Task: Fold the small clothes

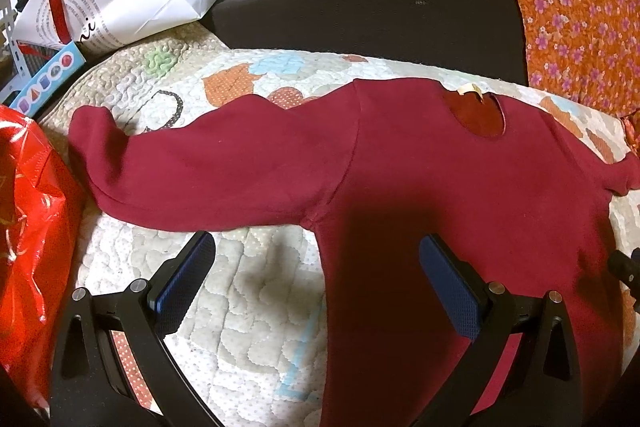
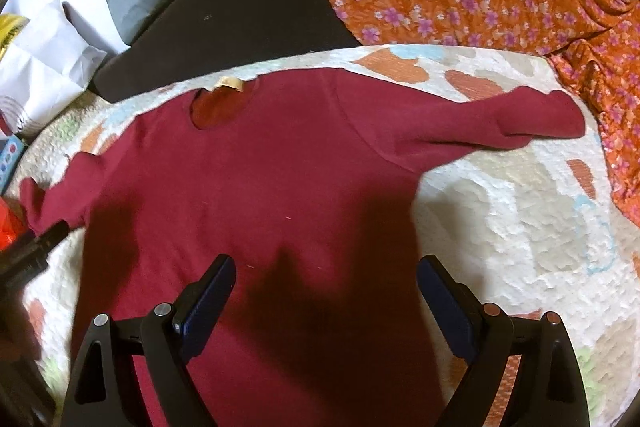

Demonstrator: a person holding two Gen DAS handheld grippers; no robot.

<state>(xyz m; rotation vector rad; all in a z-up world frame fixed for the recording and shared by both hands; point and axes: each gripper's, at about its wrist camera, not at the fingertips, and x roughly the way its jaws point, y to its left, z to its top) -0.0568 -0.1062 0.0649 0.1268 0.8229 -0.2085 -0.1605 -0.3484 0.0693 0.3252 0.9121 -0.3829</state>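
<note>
A dark red long-sleeved knit sweater (image 1: 420, 163) lay flat, front up, on a pale quilted mat with orange and blue patches (image 1: 248, 291), its collar at the far edge and its sleeves stretched out left and right, so its long axis ran across both views. The left claw (image 1: 316, 275) hovered with its jaws wide apart above the left armpit, nearest the left sleeve (image 1: 192, 163). The right claw (image 2: 324, 291), likewise apart and empty, hung over the body, the right sleeve (image 2: 500, 123) lying to its far right.

A dark red long-sleeved top (image 1: 420, 167) lies flat, unfolded, both sleeves spread outward.
</note>
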